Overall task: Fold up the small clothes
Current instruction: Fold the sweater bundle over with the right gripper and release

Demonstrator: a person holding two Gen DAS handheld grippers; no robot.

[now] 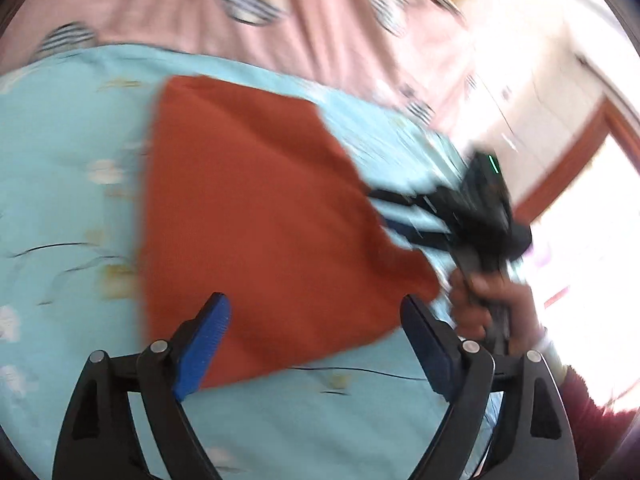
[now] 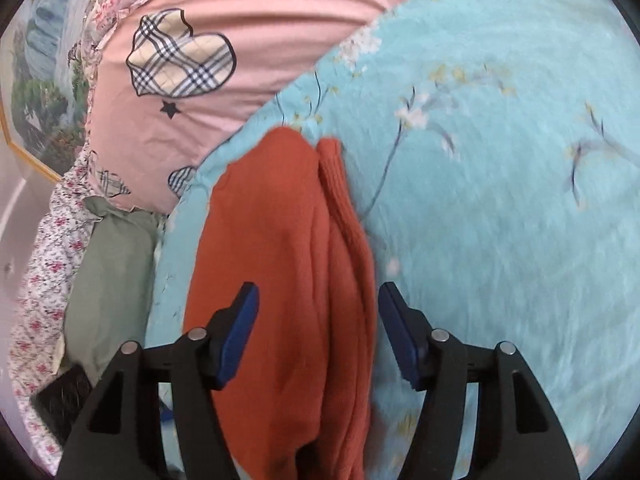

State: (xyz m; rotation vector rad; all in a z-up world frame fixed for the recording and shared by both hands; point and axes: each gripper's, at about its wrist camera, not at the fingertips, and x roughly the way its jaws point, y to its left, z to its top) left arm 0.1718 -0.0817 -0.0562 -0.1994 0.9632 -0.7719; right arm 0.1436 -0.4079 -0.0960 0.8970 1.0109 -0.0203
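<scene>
Knitwear in rust orange, a folded sweater (image 1: 260,220) with ribbed edging, lies flat on the pale-blue floral quilt (image 1: 60,200). Left gripper (image 1: 316,320) and right gripper (image 2: 318,312) both hover over the sweater's near edge, jaws spread and released, blue pads gripping nothing.

Orange garment (image 2: 280,280) cut off below

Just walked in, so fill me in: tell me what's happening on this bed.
A person with a two-finger gripper in each hand is folding a rust-orange knit garment on a light blue floral bedspread. Both the left gripper and right gripper are open above the garment, gripping nothing. It lies flat, already folded.
</scene>
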